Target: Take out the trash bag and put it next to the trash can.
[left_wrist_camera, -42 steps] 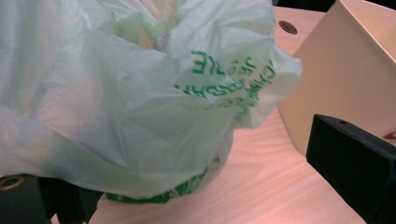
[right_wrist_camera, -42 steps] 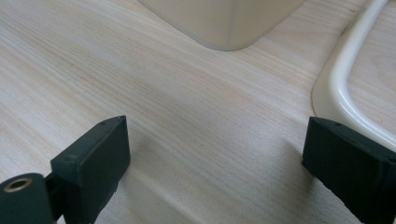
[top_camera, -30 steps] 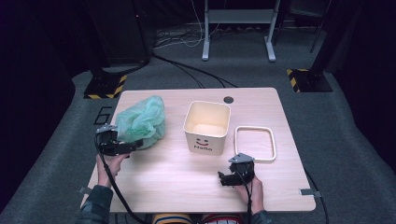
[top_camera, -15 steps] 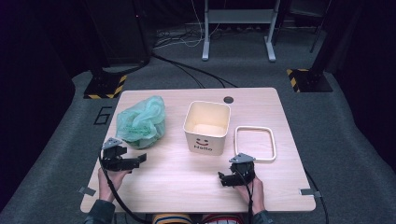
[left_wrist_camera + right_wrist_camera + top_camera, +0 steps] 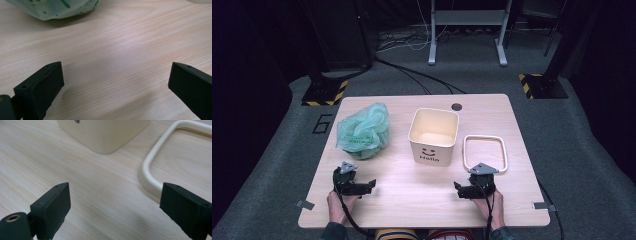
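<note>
Bag: crumpled green plastic bag (image 5: 363, 131) on the far left part of the table (image 5: 402, 200), touching nothing else. Its lower edge shows at the top of the left gripper view (image 5: 57, 10).
Bag handling: probably very light, thin and limp; it should collapse under any pinch and may slide on the smooth wood. A raised fold or the bunched top looks like the best hold; the rounded flank would likely slip.
Bag print: dark green markings on the film, too small and creased to read.
Left claw: left claw (image 5: 371, 184) near the table's near edge, just short of the bag, pointing right. Jaws wide apart in its own view (image 5: 116, 82), nothing between them but bare wood.
Bin: cream square bin (image 5: 434, 135) mid-table, open top, apparently empty. Stiff plastic, light by the look of it.
Bin writing: a smiley face with "Hello" beneath it on the near wall.
Frame: cream square ring frame (image 5: 485, 152) lying flat just right of the bin, apart from it; rigid, thin, likely the bin's rim piece.
Right claw: right claw (image 5: 458, 189) near the frame's near edge, not touching it. Jaws wide apart (image 5: 113, 207), holding nothing.
Floor mark: a "6" beside the table's left edge.
</note>
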A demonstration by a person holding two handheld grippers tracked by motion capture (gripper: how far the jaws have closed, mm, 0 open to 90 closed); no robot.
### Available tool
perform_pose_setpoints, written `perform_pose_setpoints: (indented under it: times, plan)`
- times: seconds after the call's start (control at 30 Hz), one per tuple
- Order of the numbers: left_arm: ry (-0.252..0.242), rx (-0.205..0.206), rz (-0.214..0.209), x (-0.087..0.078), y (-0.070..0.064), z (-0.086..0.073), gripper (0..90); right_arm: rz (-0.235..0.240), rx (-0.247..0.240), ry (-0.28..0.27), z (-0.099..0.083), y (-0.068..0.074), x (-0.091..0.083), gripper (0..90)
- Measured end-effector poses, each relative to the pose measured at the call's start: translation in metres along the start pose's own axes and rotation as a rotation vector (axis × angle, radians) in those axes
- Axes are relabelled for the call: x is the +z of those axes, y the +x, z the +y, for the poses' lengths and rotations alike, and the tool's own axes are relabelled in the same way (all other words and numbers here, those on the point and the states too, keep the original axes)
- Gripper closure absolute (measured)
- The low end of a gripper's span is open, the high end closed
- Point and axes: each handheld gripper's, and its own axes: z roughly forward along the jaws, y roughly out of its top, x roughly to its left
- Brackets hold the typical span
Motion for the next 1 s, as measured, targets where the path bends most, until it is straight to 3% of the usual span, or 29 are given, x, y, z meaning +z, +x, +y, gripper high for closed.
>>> perform_pose_setpoints:
  times: [0.27, 0.4, 0.7, 0.87, 1.0]
  plan:
    - [-0.017, 0.032, 0.032, 0.008, -0.004, -0.004, 0.0, -0.046, 0.008, -0.025, 0.012, -0.024, -0.015, 9.4]
    - [-0.011, 0.053, 0.069, 0.011, -0.008, -0.004, 0.0, -0.062, 0.020, -0.032, 0.018, -0.036, -0.018, 9.4]
    - [-0.005, 0.064, 0.072, 0.011, -0.009, -0.004, 0.0, -0.161, 0.065, -0.005, 0.034, -0.086, -0.025, 8.7]
    - [-0.005, 0.065, 0.071, 0.011, -0.009, -0.004, 0.0, -0.190, 0.095, 0.033, 0.039, -0.111, -0.021, 1.0]
    - [-0.007, 0.066, 0.069, 0.011, -0.009, -0.004, 0.0, -0.211, 0.132, 0.061, 0.037, -0.135, -0.016, 0.0]
